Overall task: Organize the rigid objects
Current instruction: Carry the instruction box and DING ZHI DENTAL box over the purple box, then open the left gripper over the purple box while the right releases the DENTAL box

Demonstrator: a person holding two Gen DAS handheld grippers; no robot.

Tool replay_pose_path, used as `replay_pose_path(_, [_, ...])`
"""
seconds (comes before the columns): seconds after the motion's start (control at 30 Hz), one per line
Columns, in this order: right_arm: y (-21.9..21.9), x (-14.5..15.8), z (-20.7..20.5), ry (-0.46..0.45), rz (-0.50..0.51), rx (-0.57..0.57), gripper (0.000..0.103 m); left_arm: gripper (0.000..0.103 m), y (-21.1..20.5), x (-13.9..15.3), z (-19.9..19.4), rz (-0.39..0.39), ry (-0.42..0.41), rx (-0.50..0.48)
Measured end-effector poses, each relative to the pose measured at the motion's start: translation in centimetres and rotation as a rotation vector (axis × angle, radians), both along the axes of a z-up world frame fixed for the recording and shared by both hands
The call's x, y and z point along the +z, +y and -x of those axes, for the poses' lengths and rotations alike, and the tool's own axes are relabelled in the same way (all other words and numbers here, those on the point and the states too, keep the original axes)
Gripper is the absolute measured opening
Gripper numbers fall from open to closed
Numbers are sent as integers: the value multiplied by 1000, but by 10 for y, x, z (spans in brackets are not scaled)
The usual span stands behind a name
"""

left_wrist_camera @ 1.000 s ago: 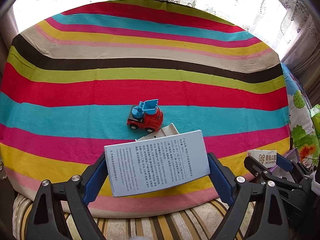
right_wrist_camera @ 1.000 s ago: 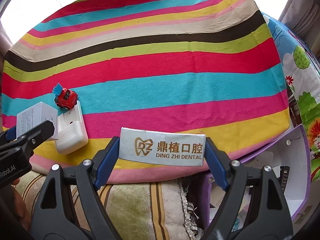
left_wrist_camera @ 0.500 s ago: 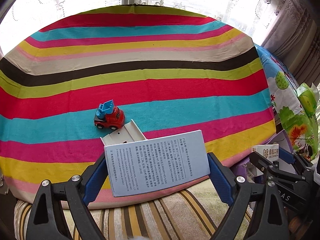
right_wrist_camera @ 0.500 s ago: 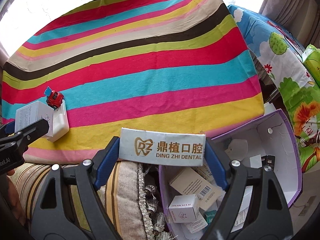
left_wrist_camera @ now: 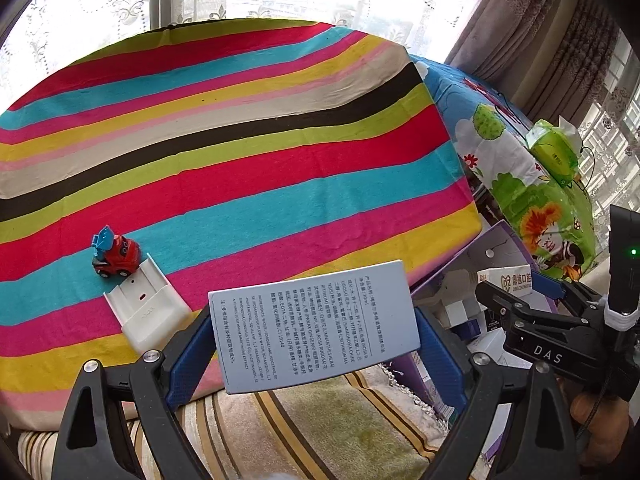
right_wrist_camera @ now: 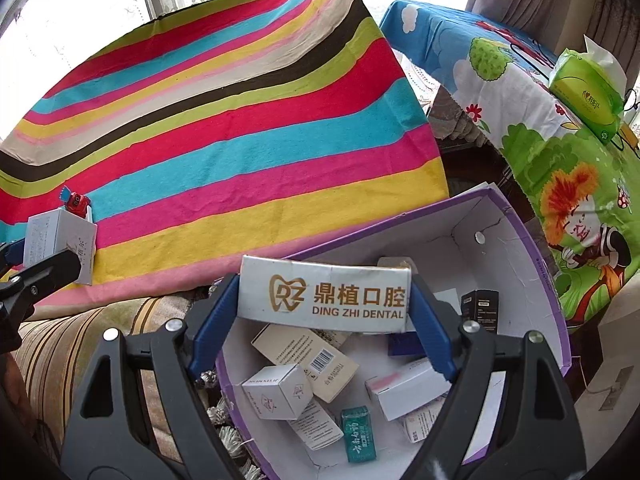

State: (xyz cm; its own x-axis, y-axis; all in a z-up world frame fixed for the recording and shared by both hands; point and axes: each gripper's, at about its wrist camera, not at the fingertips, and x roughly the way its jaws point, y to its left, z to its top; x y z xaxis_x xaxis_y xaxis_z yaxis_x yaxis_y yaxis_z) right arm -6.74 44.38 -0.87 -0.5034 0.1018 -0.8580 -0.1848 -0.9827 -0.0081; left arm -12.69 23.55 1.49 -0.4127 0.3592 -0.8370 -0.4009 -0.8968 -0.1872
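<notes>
My left gripper [left_wrist_camera: 314,334] is shut on a pale blue box with printed text [left_wrist_camera: 316,322], held above the front edge of the striped cloth [left_wrist_camera: 240,160]. My right gripper [right_wrist_camera: 324,316] is shut on a white "DING ZHI DENTAL" box [right_wrist_camera: 324,294] and holds it over the open purple storage box [right_wrist_camera: 524,240], which contains several small cartons. A red toy truck [left_wrist_camera: 116,256] and a white plastic holder [left_wrist_camera: 146,308] sit on the cloth at the left. The right gripper also shows in the left wrist view [left_wrist_camera: 520,292], the left one in the right wrist view [right_wrist_camera: 36,264].
A green tissue pack [right_wrist_camera: 586,92] lies on a cartoon-print cloth [right_wrist_camera: 560,184] at the right. A striped cushion [left_wrist_camera: 320,420] lies below the cloth's front edge. Curtains and a bright window stand behind.
Both grippers have swung right with their boxes. The right gripper's box has gone from above the cloth's edge to above the purple box. The truck and holder have not moved.
</notes>
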Motion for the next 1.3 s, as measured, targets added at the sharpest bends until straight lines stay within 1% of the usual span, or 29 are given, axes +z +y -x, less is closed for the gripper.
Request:
replay_pose_path(0.33, [57,13,-19,27,-40,-100,84,94,56,9,-20,-10,16,-158])
replay_pose_path(0.43, [72,14,-23,34,-40,-131,84,94,70,11,-25,-12,19,-197])
replay_pose_path(0.63, [94,17,-31,48,-30,-179,85,96,92,14,-34,-45,18,-270])
replay_pose_path(0.67, [96,17,-31,45,-30,-181,85,99,95,15,-35,-50,20,-276])
replay_pose_path(0.77, [98,15,-32,34,-30,-178,86,103,101,18,-39,-72,25,-293])
replay_pose_path(0.97, [98,13,-33,36,-13,-169,89,103,101,21,-39,-73,39,-291])
replay_pose_path(1.3, [91,13,-30,32,-3,-149,90,103,87,24,-31,-69,56,-250])
